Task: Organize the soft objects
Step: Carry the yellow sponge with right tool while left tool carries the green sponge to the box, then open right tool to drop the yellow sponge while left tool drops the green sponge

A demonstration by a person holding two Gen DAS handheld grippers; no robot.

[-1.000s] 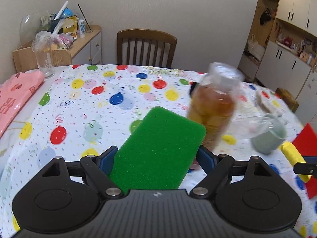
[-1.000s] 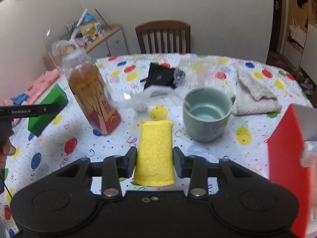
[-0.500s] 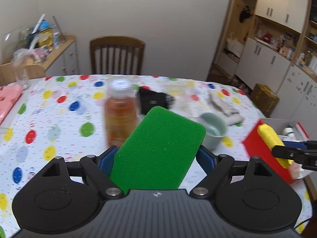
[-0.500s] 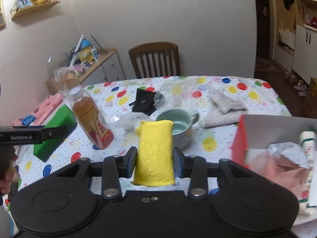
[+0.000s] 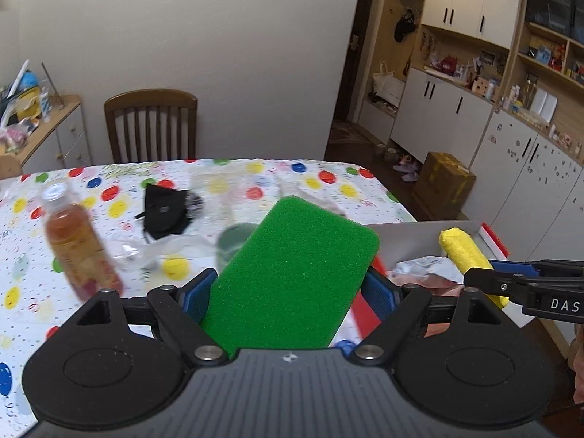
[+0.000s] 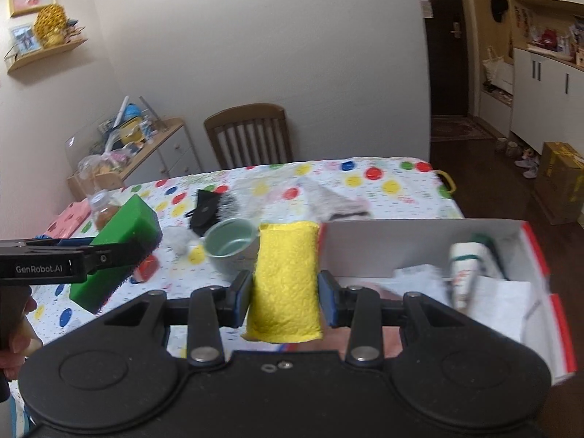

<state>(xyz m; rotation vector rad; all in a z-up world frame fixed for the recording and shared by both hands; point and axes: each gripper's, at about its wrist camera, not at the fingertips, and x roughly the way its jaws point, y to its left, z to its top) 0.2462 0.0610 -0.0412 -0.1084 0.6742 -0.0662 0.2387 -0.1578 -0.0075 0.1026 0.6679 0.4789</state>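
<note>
My left gripper [image 5: 290,290] is shut on a green sponge [image 5: 292,277], held in the air above the table's right part; it also shows in the right wrist view [image 6: 116,252]. My right gripper [image 6: 284,292] is shut on a yellow sponge [image 6: 286,281], held over the left end of an open red and white box [image 6: 536,255]. The yellow sponge [image 5: 471,259] and the box [image 5: 412,235] also show at the right of the left wrist view. The box holds white paper, a pink item and a white tube [image 6: 463,270].
On the balloon-print tablecloth [image 5: 120,189] stand a bottle of amber drink [image 5: 76,244], a green mug [image 6: 230,244], a black pouch [image 5: 164,211], clear plastic wrap and a grey towel [image 6: 332,200]. A wooden chair [image 5: 151,124] stands behind. Pink cloth [image 6: 69,215] lies far left.
Both grippers have swung to the right with their sponges, from over the middle of the table to the box. The yellow sponge now hangs over the box's left end.
</note>
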